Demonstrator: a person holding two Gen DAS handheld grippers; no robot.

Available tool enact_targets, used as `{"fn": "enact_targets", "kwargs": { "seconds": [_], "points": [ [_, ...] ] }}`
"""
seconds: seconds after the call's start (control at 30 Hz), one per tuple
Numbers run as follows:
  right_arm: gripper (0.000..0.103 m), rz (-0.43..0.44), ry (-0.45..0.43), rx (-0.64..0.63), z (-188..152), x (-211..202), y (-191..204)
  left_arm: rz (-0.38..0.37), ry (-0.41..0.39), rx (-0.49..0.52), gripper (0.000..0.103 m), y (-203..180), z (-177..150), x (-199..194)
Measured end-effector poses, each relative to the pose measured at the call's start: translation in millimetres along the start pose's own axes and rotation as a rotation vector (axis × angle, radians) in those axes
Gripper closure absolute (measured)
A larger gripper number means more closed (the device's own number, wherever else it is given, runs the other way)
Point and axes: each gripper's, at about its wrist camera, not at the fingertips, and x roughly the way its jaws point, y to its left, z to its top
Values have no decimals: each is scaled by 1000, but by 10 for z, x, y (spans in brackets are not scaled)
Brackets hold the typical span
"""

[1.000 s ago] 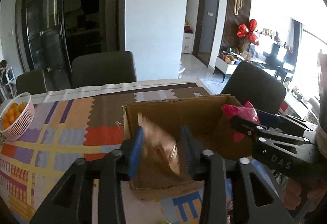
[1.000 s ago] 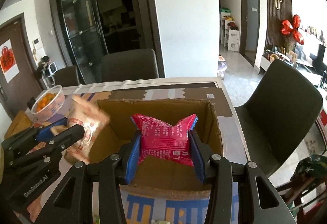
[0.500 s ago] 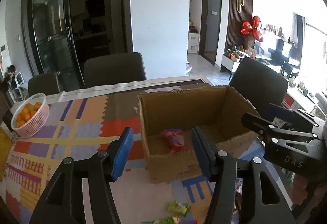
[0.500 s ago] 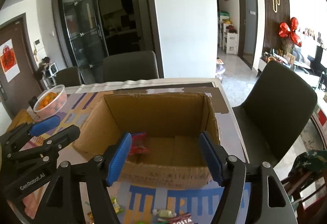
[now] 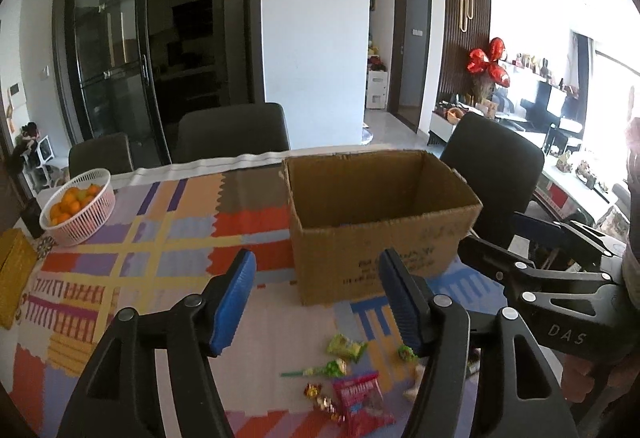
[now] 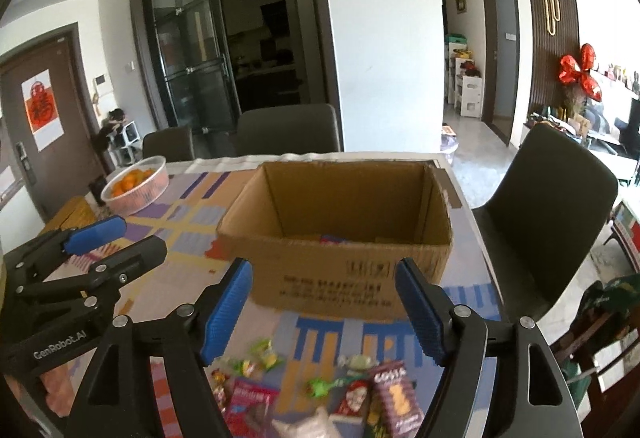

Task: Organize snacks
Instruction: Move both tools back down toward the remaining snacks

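Note:
An open cardboard box (image 5: 384,222) (image 6: 344,250) stands on the table, with a red packet partly visible inside (image 6: 334,239). Loose snacks lie on the cloth in front of it: a red packet (image 5: 360,404) (image 6: 250,404), green candies (image 5: 346,346) (image 6: 264,352) and a brown Gosta packet (image 6: 396,398). My left gripper (image 5: 318,302) is open and empty, above the snacks and short of the box. My right gripper (image 6: 324,312) is open and empty, also short of the box. Each gripper shows at the side of the other's view.
A white basket of oranges (image 5: 78,206) (image 6: 136,184) sits at the far left of the patterned tablecloth (image 5: 160,238). A yellow box (image 5: 12,278) lies at the left edge. Dark chairs (image 5: 234,132) (image 6: 548,214) stand behind and to the right of the table.
Both grippers let go of their packets into the box, opened, and drew back and up from it. The loose snacks in front of the box have come into view.

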Motion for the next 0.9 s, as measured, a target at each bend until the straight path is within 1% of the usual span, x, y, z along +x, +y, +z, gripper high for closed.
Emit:
{"fn": "enact_targets", "kwargs": {
  "seconds": [0.23,0.3,0.5,0.73,0.9],
  "points": [
    [28,25,36,-13,-257,-152,80,-16,45,-34,38,59,-289,-101],
    [28,21,44,-21,-353,-174,119,-24,66,-56,38,80,-400,-120],
    [28,5,84,-55,-607,-196,209,-18,133,-76,38,102,-704,-81],
    [28,-2,180,-93,-940,-125,277,-20,232,-107,38,126,-1121,11],
    [28,8,263,-94,-1167,-15,303,-17,294,-130,38,154,-1324,117]
  ]
}}
